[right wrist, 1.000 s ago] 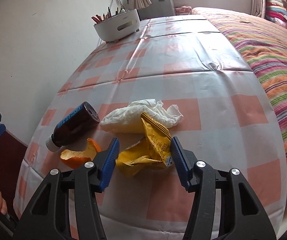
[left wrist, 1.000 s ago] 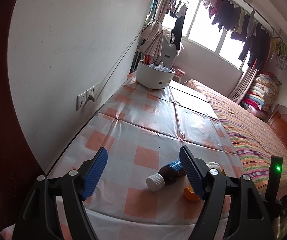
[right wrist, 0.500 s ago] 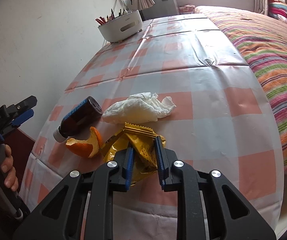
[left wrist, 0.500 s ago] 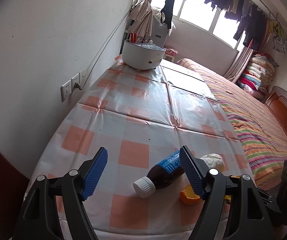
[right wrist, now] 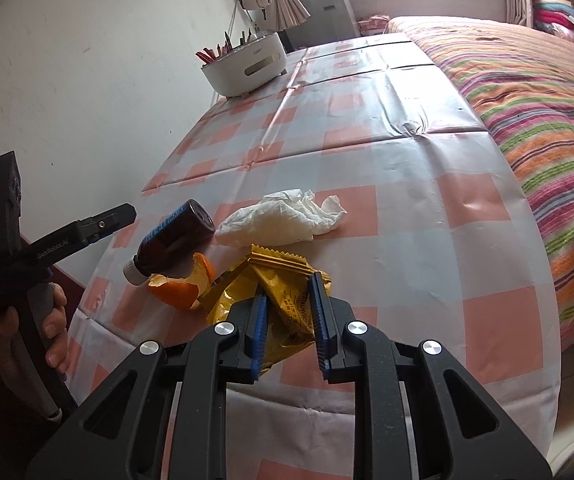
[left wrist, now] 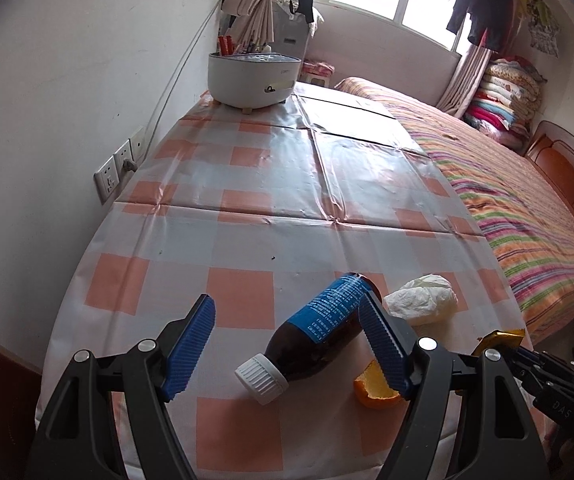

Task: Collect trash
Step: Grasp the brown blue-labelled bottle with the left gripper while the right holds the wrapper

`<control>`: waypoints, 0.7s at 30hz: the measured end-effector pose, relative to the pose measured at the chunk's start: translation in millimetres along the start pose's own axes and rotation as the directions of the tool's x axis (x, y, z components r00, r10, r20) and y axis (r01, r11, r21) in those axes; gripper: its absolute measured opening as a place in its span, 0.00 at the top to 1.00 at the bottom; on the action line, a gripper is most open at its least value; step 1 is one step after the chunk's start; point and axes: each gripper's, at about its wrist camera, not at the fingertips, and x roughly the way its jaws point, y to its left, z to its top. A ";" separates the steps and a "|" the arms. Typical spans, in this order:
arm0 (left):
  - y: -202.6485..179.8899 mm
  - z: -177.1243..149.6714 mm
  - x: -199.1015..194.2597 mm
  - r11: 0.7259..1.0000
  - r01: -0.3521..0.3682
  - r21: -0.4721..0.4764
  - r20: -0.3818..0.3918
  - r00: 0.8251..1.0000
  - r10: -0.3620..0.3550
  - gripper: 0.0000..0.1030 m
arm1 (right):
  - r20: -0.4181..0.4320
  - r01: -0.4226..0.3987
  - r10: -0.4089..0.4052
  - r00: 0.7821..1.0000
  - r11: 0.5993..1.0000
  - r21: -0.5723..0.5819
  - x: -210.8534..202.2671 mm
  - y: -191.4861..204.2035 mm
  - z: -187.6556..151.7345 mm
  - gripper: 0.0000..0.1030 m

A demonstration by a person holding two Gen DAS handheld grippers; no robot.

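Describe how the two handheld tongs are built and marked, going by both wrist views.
Both the left tongs and right tongs have black skeletal frames with cut-outs, silver pivot screws and ribbed blue pads. Seen from the right wrist, the left unit bears white "GenRobot.AI" lettering. No cables visible.

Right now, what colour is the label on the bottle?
Blue with white print, on the brown bottle; clearest in the left wrist view.

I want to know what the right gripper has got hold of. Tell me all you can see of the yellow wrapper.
The yellow wrapper is a crumpled, shiny foil-like snack packet with a crimped zigzag end and small dark print. It is pinched between the blue pads of the right gripper, near the table's front edge. Its left part lies beside the orange peel, seemingly touching it; the white tissue lies just beyond.
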 end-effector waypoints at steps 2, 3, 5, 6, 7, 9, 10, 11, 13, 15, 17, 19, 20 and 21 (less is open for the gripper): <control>-4.3 0.8 3.5 1.000 -0.004 0.025 -0.007 1.000 0.004 0.30 | 0.001 -0.002 0.002 1.000 1.000 0.004 -0.9 -2.1 -0.9 0.81; -6.6 1.4 5.5 0.999 0.000 0.041 -0.015 1.000 0.001 0.30 | 0.001 -0.003 0.003 1.000 1.000 0.005 -1.4 -3.1 -1.6 0.81; -10.7 2.3 9.6 0.998 0.002 0.065 -0.026 1.000 0.000 0.30 | 0.004 -0.003 0.003 1.000 1.000 0.008 -2.7 -4.2 -2.1 0.81; -13.1 2.4 11.7 0.997 0.002 0.079 -0.032 0.999 0.000 0.30 | 0.005 -0.004 0.004 1.000 1.000 0.009 -3.9 -4.7 -2.3 0.81; -15.7 1.8 13.8 0.996 0.005 0.094 -0.039 0.999 -0.001 0.30 | 0.008 -0.005 0.005 1.000 1.000 0.010 -5.0 -5.3 -2.2 0.81; -19.6 0.6 18.6 0.993 0.004 0.120 -0.057 0.998 0.003 0.30 | 0.012 -0.008 0.008 1.000 1.000 0.012 -6.9 -5.6 -2.1 0.81; -21.0 -0.2 20.7 0.991 0.003 0.132 -0.061 0.998 0.005 0.30 | 0.015 -0.010 0.009 1.000 1.000 0.013 -8.2 -5.9 -1.7 0.81; -22.7 -1.3 22.6 0.990 0.002 0.142 -0.067 0.998 0.008 0.30 | 0.017 -0.011 0.011 1.000 1.000 0.014 -9.2 -6.0 -1.5 0.81; -24.6 -1.8 26.0 0.988 -0.001 0.153 -0.077 0.997 0.013 0.30 | 0.019 -0.015 0.015 1.000 1.000 0.014 -10.4 -6.0 -1.6 0.81; -26.8 -1.8 28.8 0.986 -0.002 0.166 -0.085 0.996 0.017 0.30 | 0.023 -0.020 0.020 1.000 1.000 0.014 -12.9 -5.8 -1.9 0.81; -28.5 -2.3 31.5 0.984 -0.013 0.179 -0.088 0.996 0.029 0.30 | 0.028 -0.024 0.024 0.999 1.000 0.015 -15.1 -5.7 -1.8 0.81; -29.5 -2.6 35.5 0.982 -0.018 0.188 -0.097 0.995 0.037 0.30 | 0.031 -0.027 0.027 0.999 1.000 0.015 -17.1 -5.8 -1.7 0.81; -30.3 -3.0 36.7 0.982 -0.018 0.189 -0.099 0.994 0.037 0.30 | 0.035 -0.028 0.027 0.999 1.000 0.015 -18.6 -6.7 -1.8 0.81; -30.5 -3.2 38.0 0.982 -0.017 0.188 -0.101 0.994 0.037 0.30 | 0.038 -0.030 0.029 0.999 0.999 0.015 -19.7 -7.2 -2.0 0.81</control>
